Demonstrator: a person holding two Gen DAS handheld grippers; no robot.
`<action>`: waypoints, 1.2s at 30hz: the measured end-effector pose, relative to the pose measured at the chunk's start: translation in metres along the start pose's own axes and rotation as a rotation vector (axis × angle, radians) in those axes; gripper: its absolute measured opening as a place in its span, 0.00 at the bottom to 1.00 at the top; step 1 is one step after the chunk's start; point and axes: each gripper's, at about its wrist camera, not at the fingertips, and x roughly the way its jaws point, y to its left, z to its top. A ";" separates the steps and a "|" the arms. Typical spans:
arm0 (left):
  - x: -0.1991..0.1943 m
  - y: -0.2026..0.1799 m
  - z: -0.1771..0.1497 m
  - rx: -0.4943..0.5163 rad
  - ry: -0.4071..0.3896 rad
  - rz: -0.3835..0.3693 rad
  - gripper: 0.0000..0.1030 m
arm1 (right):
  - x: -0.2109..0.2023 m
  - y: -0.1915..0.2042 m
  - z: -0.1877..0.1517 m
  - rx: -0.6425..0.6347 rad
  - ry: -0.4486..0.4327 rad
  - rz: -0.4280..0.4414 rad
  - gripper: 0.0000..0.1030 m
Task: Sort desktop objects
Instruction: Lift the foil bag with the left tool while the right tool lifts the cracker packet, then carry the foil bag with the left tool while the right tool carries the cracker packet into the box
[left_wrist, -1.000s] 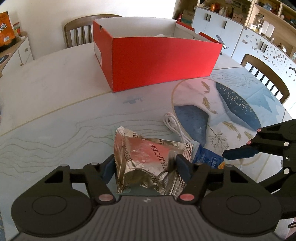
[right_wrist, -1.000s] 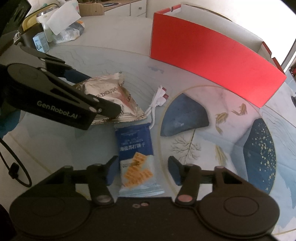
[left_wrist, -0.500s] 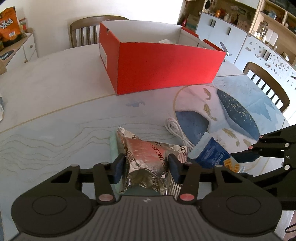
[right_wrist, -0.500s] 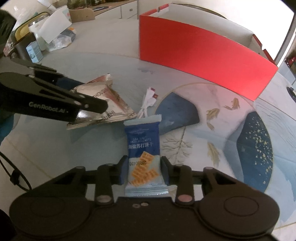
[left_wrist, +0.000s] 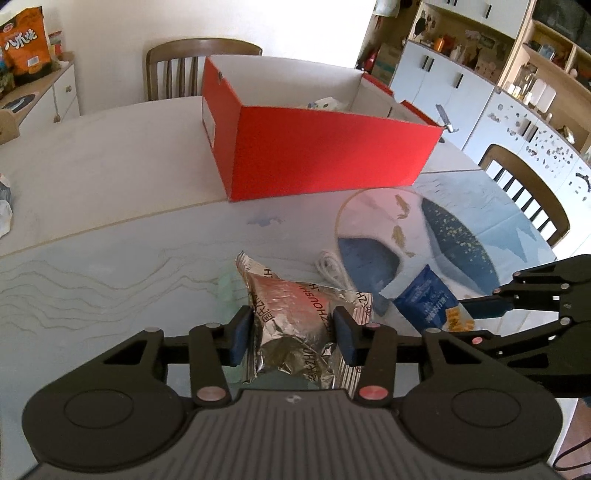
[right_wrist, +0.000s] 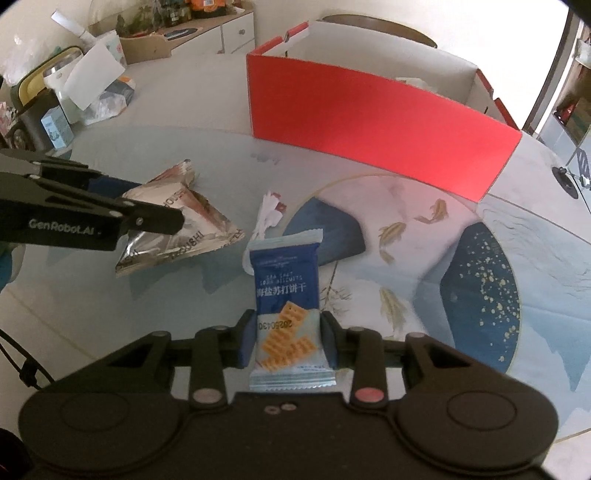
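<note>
1. The left gripper (left_wrist: 293, 326) is clamping the silver snack packet (left_wrist: 299, 317), its long axis running toward twelve o'clock.
2. The right gripper (right_wrist: 288, 338) is gripping the blue biscuit packet (right_wrist: 286, 295), which is pointing at twelve toward the red box (right_wrist: 369, 133).

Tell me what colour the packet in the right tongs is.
The biscuit packet is dark blue, with a pale lower part showing orange crackers; clearest in the right wrist view.

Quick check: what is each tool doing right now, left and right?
Left tool: shut on the silver foil snack packet.
Right tool: shut on the blue biscuit packet.
</note>
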 end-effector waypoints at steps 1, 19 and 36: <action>-0.001 -0.002 0.001 0.000 -0.003 -0.001 0.45 | -0.001 -0.001 0.000 0.003 -0.002 0.000 0.34; -0.023 -0.024 0.019 -0.007 -0.051 0.010 0.45 | -0.035 -0.019 0.012 0.023 -0.072 -0.022 0.35; -0.035 -0.053 0.049 0.023 -0.110 0.017 0.45 | -0.064 -0.051 0.025 0.052 -0.154 -0.048 0.35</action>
